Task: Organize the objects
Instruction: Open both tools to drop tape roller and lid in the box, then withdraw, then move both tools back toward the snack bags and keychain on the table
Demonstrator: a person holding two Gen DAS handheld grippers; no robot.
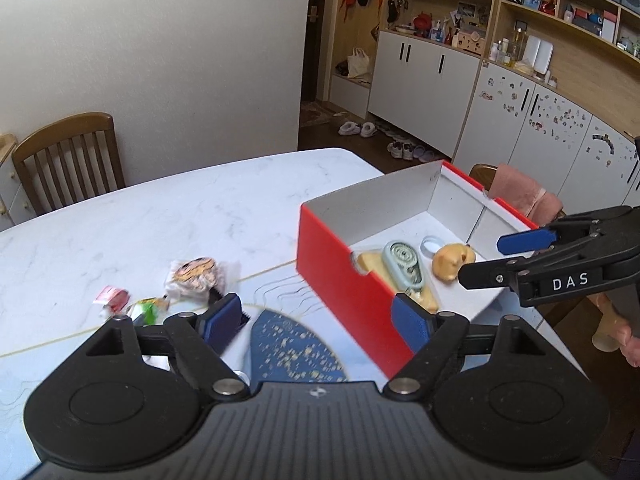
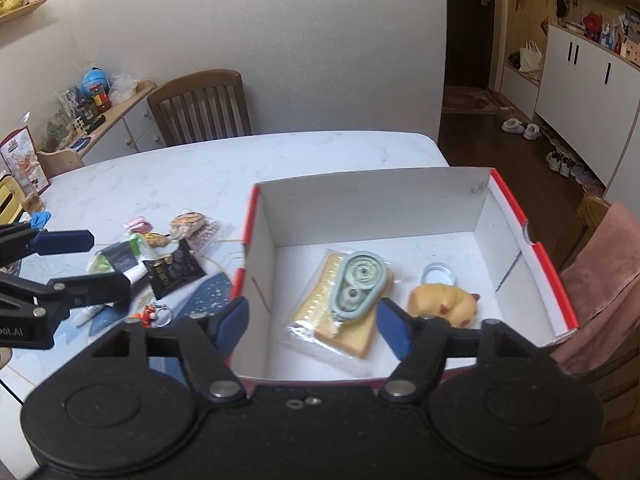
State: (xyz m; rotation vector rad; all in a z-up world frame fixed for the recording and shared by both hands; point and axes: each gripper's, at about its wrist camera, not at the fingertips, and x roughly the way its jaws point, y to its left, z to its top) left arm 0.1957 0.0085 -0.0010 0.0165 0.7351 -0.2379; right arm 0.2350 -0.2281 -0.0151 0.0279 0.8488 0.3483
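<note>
A red box (image 2: 554,276) with a white inside stands on the marble table (image 2: 240,168). In it lie a wrapped toast slice (image 2: 352,340), a green correction tape (image 2: 358,284), a clear round lid (image 2: 439,273) and a yellow squishy toy (image 2: 436,304). My right gripper (image 2: 312,322) is open and empty above the box's near edge. My left gripper (image 1: 318,322) is open and empty, left of the box (image 1: 340,280), over a blue patterned item (image 1: 292,348). Loose snack packets (image 2: 176,268) and a keychain (image 2: 154,314) lie left of the box.
A cartoon-face packet (image 1: 196,276) and small wrappers (image 1: 114,298) lie on the table (image 1: 160,208). Wooden chairs (image 2: 200,108) stand at the far side; a chair with a pink towel (image 2: 600,272) is right of the box. A sideboard (image 2: 116,120) is at far left.
</note>
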